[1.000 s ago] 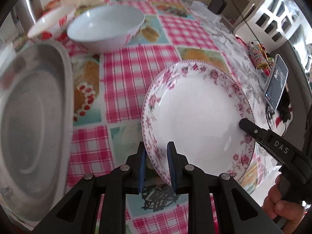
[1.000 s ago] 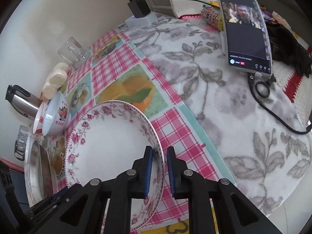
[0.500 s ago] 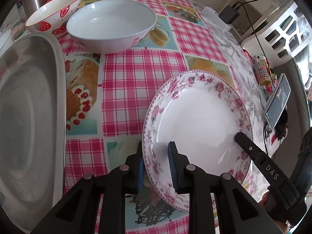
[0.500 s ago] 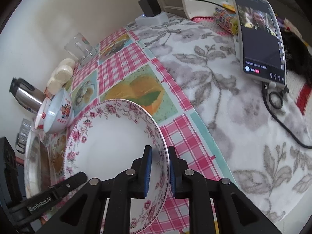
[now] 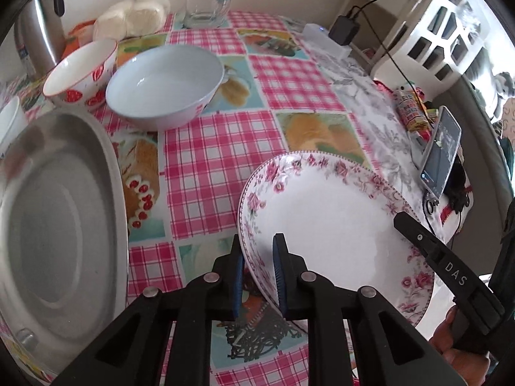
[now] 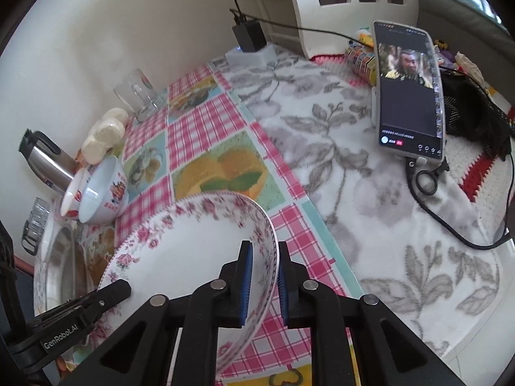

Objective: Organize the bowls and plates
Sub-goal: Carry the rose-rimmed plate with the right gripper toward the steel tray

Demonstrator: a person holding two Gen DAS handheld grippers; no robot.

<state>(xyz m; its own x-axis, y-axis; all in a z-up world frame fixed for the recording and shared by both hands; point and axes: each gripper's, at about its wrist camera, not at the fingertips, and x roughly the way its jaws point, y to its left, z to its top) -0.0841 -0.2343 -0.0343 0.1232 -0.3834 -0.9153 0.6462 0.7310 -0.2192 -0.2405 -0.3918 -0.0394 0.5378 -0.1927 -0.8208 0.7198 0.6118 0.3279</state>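
Lifted since the earlier frame, the floral plate [image 5: 325,222] now tilts clear of the surface [image 5: 219,148]. Left tool [image 5: 257,273], jaws just tightened, and right tool [image 6: 262,284] each clamp opposite rims. Glazed china: stiff, slippery, breakable; I keep both rim grips.

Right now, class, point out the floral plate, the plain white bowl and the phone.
floral plate [image 5: 325,222]: left wrist view, on its white centre.
plain white bowl [image 5: 167,77]: left wrist view, on its inner wall.
phone [image 6: 410,103]: right wrist view, on its dark screen.
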